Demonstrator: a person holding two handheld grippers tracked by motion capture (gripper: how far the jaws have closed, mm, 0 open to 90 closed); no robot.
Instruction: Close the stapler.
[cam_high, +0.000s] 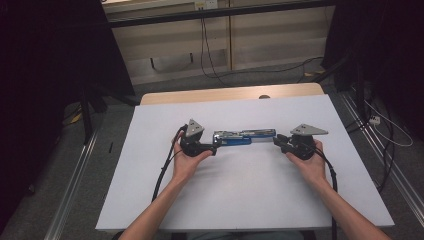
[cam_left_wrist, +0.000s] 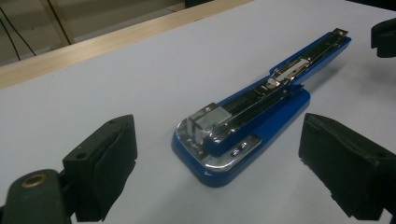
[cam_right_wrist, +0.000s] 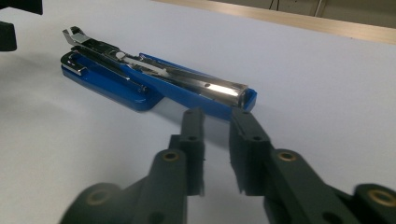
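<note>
Blue stapler (cam_high: 244, 137) is lying opened out flat mid-table on the white sheet (cam_high: 240, 200), running left-right between both grippers. Left gripper (cam_left_wrist: 217, 161) is sitting released, jaws wide, straddling the stapler's left end without touching. Right gripper (cam_right_wrist: 217, 122) is sitting nearly closed at the right end, narrow gap, gripping nothing.
</note>
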